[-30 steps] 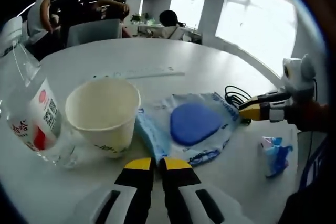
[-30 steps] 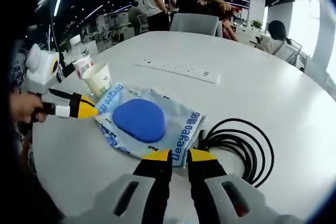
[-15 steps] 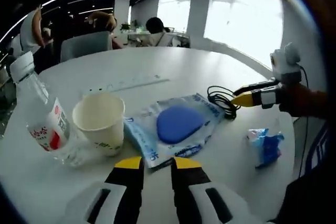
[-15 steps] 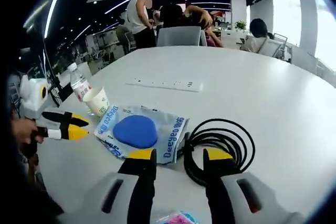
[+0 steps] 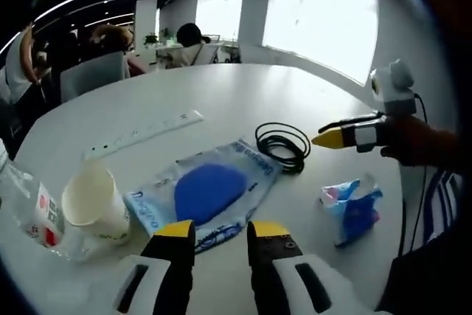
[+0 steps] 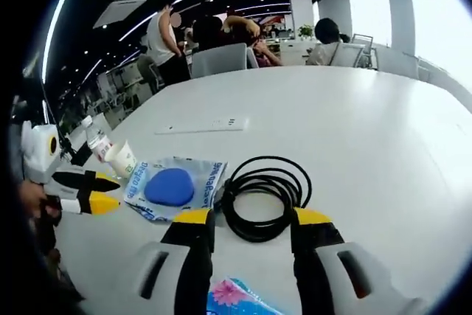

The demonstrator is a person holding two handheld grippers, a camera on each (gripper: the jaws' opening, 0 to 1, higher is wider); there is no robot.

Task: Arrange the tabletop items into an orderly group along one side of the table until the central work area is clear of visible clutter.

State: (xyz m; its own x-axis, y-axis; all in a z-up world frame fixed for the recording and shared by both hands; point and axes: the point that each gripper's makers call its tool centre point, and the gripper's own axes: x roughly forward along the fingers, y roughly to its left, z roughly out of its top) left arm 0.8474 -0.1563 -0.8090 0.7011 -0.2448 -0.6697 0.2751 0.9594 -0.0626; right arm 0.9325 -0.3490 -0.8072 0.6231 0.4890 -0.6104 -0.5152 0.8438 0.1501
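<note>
With both jaws apart and empty, the right gripper (image 6: 251, 220) faces the coiled cable (image 6: 264, 195) (likely next pickup); the left gripper (image 5: 220, 230) idles, also parted.

opposed low views, shared blue pouch (image 5: 209, 189)

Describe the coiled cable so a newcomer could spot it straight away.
Start at the round white table. Beside the clear packet with the blue pad lies the black cable, wound into a loose flat ring. It is the table's one black, thin, looped item.
</note>
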